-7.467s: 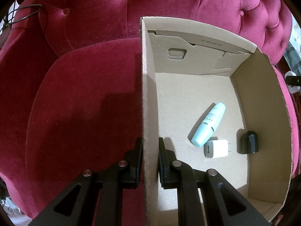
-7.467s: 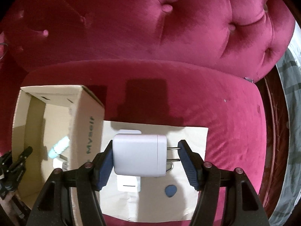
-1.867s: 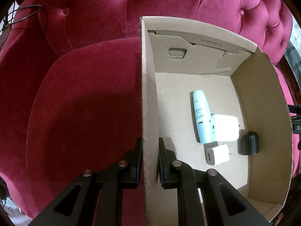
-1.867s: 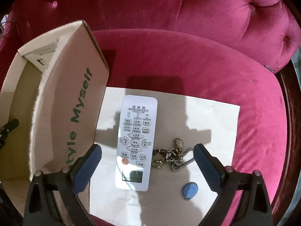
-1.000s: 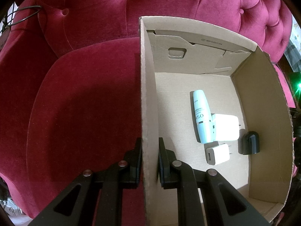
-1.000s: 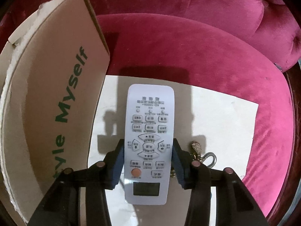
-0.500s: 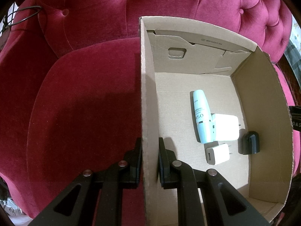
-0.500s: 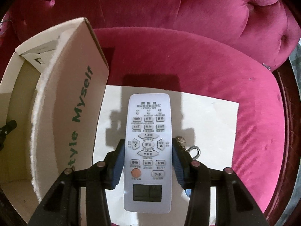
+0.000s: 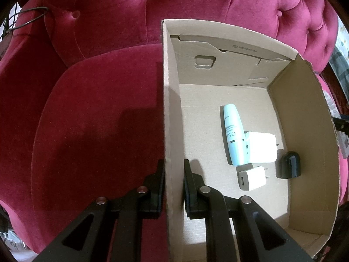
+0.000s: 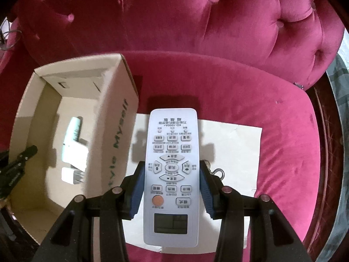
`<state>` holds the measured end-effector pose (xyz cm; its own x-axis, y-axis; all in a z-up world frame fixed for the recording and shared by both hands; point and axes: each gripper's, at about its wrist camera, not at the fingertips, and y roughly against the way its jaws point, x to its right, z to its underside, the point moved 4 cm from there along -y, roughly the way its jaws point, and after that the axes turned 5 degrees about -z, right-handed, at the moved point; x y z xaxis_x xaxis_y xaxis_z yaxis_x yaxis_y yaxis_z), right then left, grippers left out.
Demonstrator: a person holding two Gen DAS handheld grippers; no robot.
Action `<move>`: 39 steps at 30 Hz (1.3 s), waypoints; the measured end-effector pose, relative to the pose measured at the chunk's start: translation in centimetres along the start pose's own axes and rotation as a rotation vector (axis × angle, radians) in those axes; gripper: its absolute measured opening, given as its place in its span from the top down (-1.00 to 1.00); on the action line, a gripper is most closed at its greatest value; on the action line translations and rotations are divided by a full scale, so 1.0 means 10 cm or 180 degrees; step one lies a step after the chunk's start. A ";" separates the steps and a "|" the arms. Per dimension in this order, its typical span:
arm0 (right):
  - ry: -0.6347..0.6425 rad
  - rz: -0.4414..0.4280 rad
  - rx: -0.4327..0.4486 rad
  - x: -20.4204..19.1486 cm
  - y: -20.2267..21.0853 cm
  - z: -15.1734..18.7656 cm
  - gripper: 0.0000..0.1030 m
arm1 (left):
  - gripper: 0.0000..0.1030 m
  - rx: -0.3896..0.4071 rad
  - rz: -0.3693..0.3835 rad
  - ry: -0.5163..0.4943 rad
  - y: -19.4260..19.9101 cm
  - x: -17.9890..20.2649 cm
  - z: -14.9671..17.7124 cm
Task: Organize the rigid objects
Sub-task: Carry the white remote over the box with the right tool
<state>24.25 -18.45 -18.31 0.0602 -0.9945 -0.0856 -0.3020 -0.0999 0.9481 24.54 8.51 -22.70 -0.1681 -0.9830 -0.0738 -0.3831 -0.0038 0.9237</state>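
Note:
My right gripper [image 10: 172, 170] is shut on a white remote control [image 10: 172, 152] and holds it above a white paper sheet [image 10: 235, 144] on the red sofa seat. My left gripper [image 9: 173, 170] is shut on the left wall of an open cardboard box [image 9: 172, 109]. Inside the box lie a light blue tube [image 9: 234, 134], a large white charger [image 9: 260, 146], a small white charger [image 9: 252, 178] and a black adapter [image 9: 289, 167]. The box also shows in the right wrist view [image 10: 113, 131], left of the remote.
The red tufted sofa back [image 10: 174, 17] rises behind everything. A metal key ring [image 10: 218, 172] peeks out on the sheet right of the remote. The seat's right edge drops off by a dark wooden rim [image 10: 327, 152].
My right gripper has closed on the remote and lifted it off the sheet, away from the seat. The left gripper and box have stayed put.

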 end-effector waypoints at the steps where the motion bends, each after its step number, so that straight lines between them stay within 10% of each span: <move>1: 0.0006 0.0008 0.0012 -0.02 0.03 0.00 0.05 | 0.70 0.0000 -0.0003 -0.0003 0.00 0.00 0.00; 39: 0.0500 -0.0479 -0.0039 -1.35 0.28 0.00 0.05 | 0.70 -0.0003 0.0017 0.0005 0.00 -0.01 0.00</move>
<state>22.64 -5.31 -14.49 0.2515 -0.9512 -0.1787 -0.2667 -0.2456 0.9320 24.59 8.64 -22.63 -0.1687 -0.9833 -0.0681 -0.3813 0.0014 0.9245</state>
